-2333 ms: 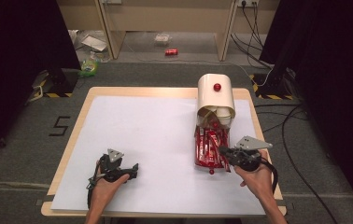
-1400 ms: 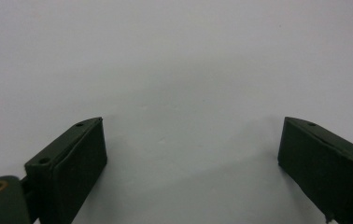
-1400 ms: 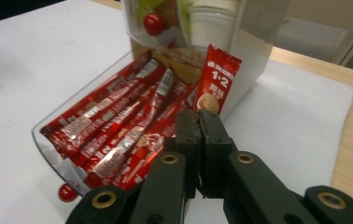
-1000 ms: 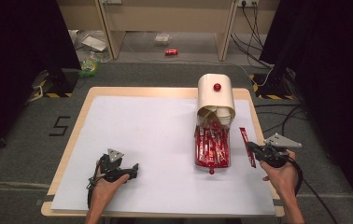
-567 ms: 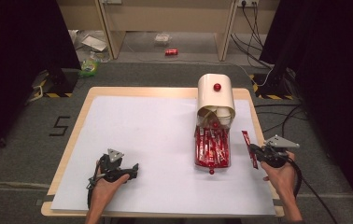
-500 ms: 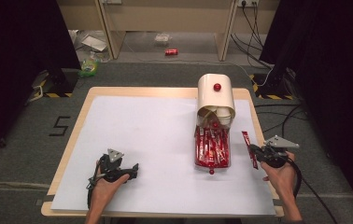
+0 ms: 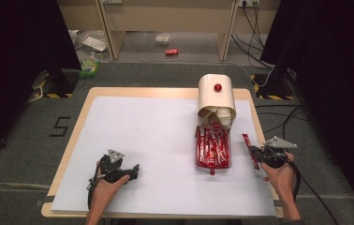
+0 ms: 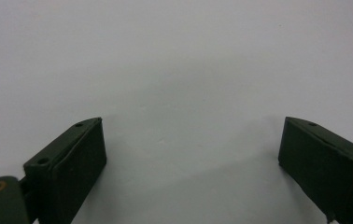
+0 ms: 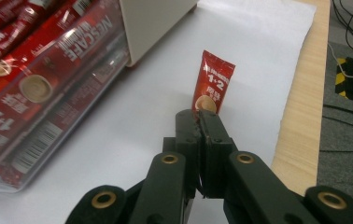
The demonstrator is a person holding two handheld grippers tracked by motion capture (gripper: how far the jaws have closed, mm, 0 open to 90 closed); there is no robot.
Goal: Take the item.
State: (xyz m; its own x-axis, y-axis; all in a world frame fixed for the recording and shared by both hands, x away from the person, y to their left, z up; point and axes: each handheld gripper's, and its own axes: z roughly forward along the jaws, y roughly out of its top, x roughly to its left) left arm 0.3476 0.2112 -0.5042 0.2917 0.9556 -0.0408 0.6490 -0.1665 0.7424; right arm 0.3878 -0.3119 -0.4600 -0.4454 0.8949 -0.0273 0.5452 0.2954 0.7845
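Red coffee sachet (image 9: 213, 84) clamped by its lower end between the right gripper (image 9: 199, 122)'s 2 jaws, standing up and away past the tips, printed face toward the camera, top edge free. Seen from the high view as a thin red stick (image 7: 249, 150) reaching out from the gripper toward the far edge, just right of the clear tray (image 7: 212, 149) and apart from it. To the jaws' left, that tray packed with more red sachets (image 9: 23, 70), its near wall close but not touching the held one; beyond it, the cream dispenser (image 7: 217, 97) with a red knob (image 7: 217, 87). Under and ahead of the jaws, white sheet (image 9: 258, 51); to their right, the wooden table edge (image 9: 305, 102) and cables on the floor. Left gripper (image 7: 117, 167) resting low near the front of the sheet, well apart from everything, jaws wide apart with nothing but bare white surface between them. Likely step: carrying 1 sachet off from the tray to set it down. To do it well: hold the pinch firm, since a slim foil stick gripped at 1 end can pivot or slip; keep it upright or lower it flat along the sheet before letting go; steer clear of the tray wall on the left; release only once the free end rests on the sheet.
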